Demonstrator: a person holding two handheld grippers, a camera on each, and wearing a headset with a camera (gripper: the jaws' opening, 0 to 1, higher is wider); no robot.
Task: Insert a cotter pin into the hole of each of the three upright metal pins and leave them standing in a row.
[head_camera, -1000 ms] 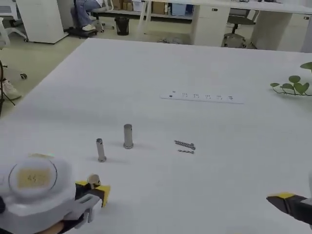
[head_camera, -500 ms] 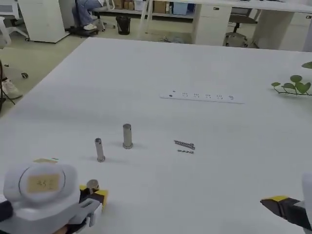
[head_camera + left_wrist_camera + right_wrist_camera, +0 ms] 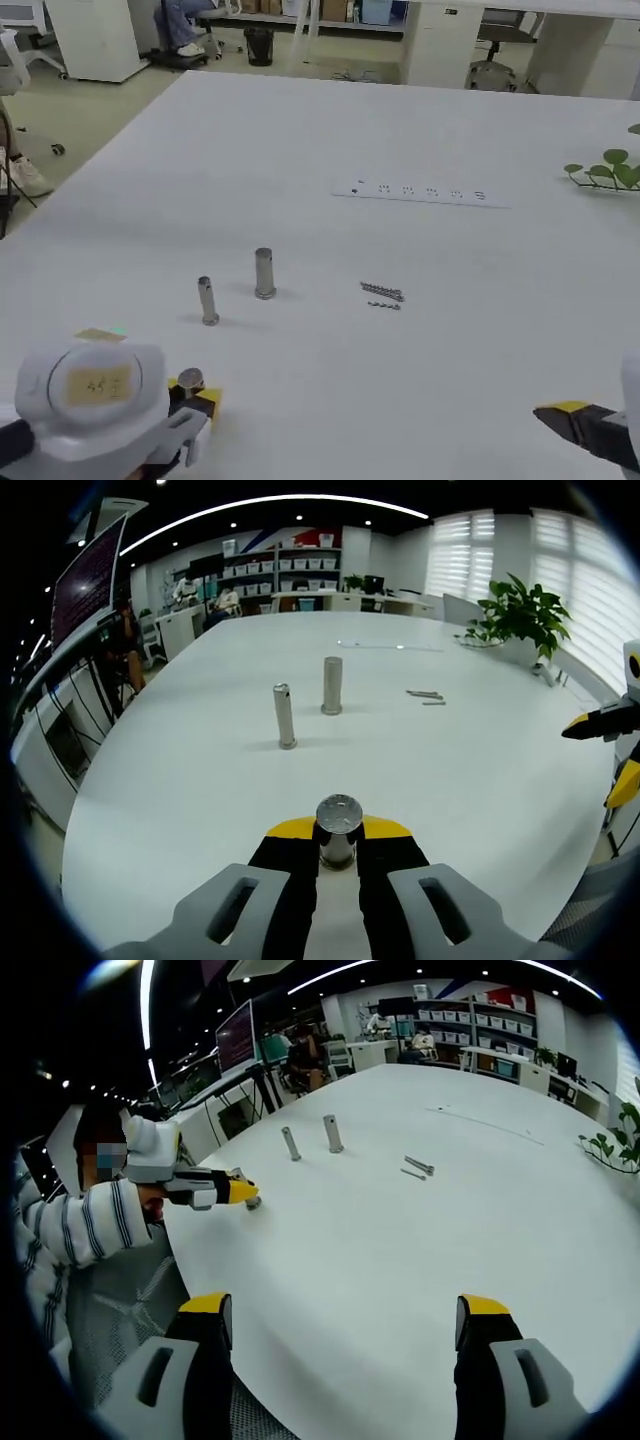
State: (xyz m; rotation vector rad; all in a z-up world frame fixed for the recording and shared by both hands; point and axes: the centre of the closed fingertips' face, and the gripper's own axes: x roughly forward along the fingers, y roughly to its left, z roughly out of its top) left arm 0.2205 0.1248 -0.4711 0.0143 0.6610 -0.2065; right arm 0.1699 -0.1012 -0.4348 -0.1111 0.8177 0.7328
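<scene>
Left gripper view: left gripper point(image 3: 338, 858) clamps an upright silver steel pin point(image 3: 338, 828); thin metal cotter pins point(image 3: 424, 695) lie flat ahead-right (right gripper point(image 3: 345, 1322) gapes, empty).

Head view looks down — gripper views low; all share upright pin point(image 3: 190, 379).

Three metal pins point(image 3: 264, 273) point(image 3: 208, 300) point(image 3: 190, 380), two grippers point(image 3: 338, 832) point(image 3: 345, 1312), one power strip point(image 3: 420, 193)

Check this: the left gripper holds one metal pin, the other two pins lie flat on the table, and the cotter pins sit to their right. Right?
Not quite. The nearer loose pin and the farther loose pin stand upright, not flat, as the left gripper view shows. The left gripper does hold the third pin, and the cotter pins lie to their right.
</scene>
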